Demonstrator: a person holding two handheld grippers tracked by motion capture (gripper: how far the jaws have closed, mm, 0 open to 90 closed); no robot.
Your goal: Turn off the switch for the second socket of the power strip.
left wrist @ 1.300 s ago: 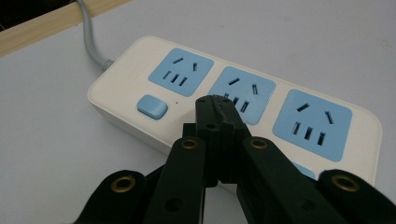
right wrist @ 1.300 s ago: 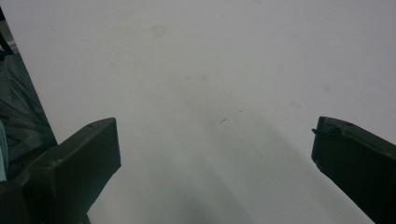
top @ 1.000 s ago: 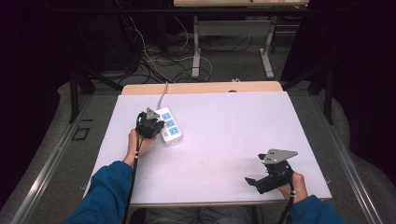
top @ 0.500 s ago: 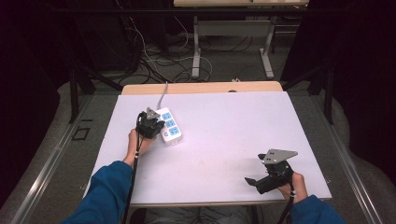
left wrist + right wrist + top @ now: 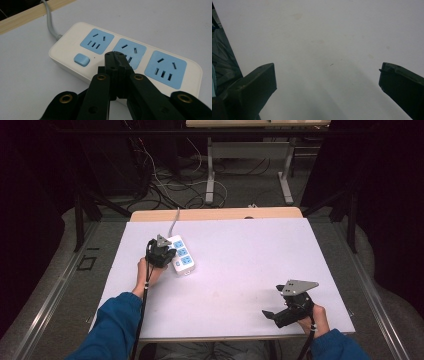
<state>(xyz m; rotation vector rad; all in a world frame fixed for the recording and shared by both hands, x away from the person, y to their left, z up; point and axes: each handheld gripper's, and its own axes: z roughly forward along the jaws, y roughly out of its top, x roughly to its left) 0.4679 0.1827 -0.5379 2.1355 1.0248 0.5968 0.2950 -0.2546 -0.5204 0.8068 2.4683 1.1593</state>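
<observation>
Left black two-jaw gripper (image 5: 117,58) clenched on nothing, tips poised over the middle blue socket of a white plastic power strip (image 5: 125,60) (grey cord trailing off the far edge), likely to press; right gripper (image 5: 278,314) released, idle above the white table (image 5: 240,255).

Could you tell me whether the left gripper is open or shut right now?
Shut: the left gripper has its jaws pressed together, empty, above the power strip.

power strip (image 5: 125,62) middle socket partly hidden by closed jaws, grey cord (image 5: 50,20) cut off at top edge
</observation>
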